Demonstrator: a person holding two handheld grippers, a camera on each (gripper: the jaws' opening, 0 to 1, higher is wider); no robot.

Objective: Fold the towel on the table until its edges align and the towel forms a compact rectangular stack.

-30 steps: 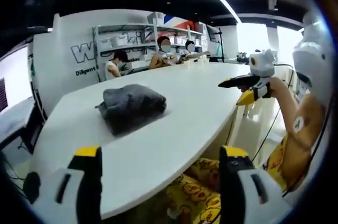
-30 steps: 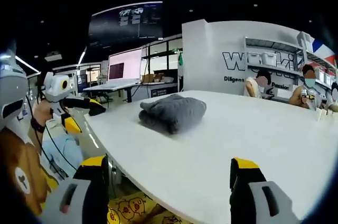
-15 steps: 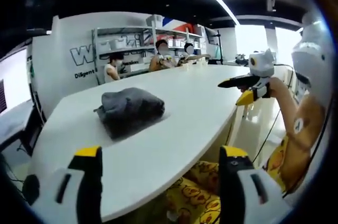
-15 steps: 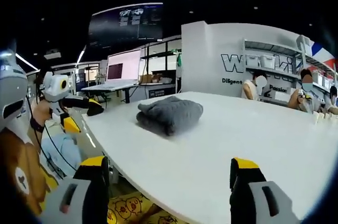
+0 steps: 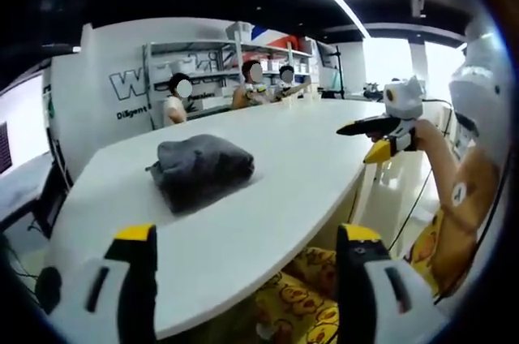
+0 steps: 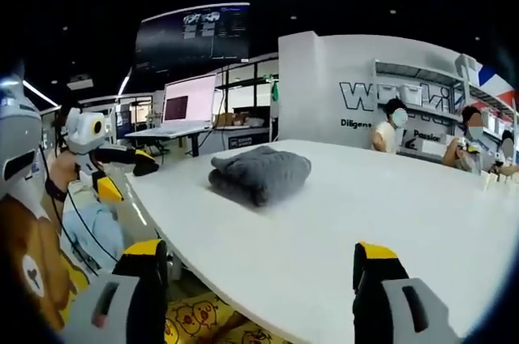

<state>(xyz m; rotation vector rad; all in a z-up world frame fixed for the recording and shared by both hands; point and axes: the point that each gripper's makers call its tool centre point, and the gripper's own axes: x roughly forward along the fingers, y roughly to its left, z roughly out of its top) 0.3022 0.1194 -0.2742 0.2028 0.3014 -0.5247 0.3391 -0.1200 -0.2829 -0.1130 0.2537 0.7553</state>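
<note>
A grey towel [image 5: 201, 169] lies folded into a compact, slightly lumpy stack on the white table [image 5: 292, 157]; it also sits on the table [image 6: 389, 206] as the towel [image 6: 261, 174] in the right gripper view. My left gripper [image 5: 247, 234] is open, held off the table's near edge, well short of the towel. My right gripper [image 6: 255, 251] is open too, its jaws wide apart at the table's edge. Each gripper appears in the other's view: the right one [image 5: 381, 135] at the right, the left one [image 6: 122, 164] at the left, both off the table.
A person's arm and patterned clothes [image 5: 454, 214] stand beside the table. Several seated people [image 5: 251, 84] are at the far end. Shelves [image 5: 203, 60] line the back wall. A desk with a monitor [image 6: 190, 109] stands behind.
The towel lies still and both grippers stay open off the table. Only slight camera drift; the people at the far end shifted a little.
</note>
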